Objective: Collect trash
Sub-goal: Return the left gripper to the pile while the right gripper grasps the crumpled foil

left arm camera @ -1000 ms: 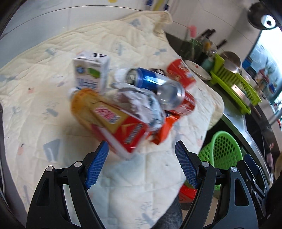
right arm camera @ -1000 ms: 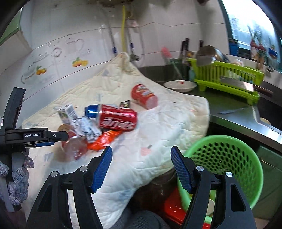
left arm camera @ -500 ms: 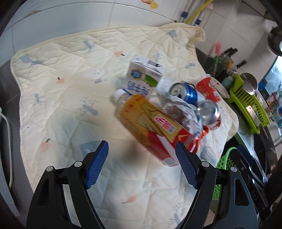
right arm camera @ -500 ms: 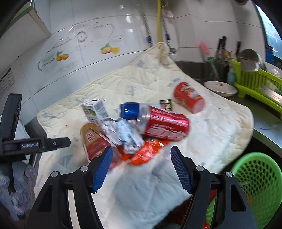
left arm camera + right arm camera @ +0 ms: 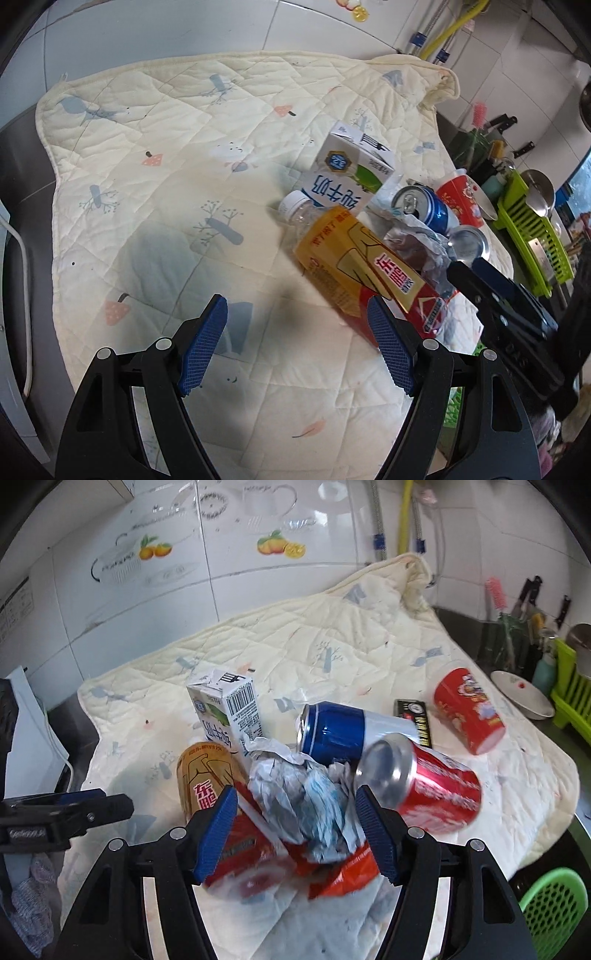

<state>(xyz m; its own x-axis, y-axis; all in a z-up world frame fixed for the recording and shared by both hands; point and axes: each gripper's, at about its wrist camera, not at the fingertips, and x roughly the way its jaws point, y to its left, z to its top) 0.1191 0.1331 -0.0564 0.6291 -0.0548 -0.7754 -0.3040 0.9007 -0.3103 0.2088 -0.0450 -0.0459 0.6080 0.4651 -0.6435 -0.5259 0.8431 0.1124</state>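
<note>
A pile of trash lies on a cream quilted cloth (image 5: 166, 166). It holds a milk carton (image 5: 225, 712), a yellow-and-red tea bottle (image 5: 362, 273), a blue can (image 5: 340, 731), a red can (image 5: 424, 782), a red cup (image 5: 469, 709) and an orange wrapper (image 5: 343, 871). My right gripper (image 5: 295, 812) is closing with the crumpled silver wrapper (image 5: 303, 797) between its jaws; the pads are not clearly pressing on it. My left gripper (image 5: 295, 332) is open above bare cloth, and the bottle's red end lies just beyond its right finger.
A green mesh basket (image 5: 554, 908) stands below the cloth's right edge. On the counter to the right are a green dish rack (image 5: 532, 236), a white bowl (image 5: 521, 698) and knives. A tiled wall runs behind. A white cable (image 5: 22, 258) hangs at the left.
My right gripper has swung from over the basket to the pile, and the crumpled wrapper now sits between its narrower jaws. My left gripper has moved left, so the bottle lies at its right.
</note>
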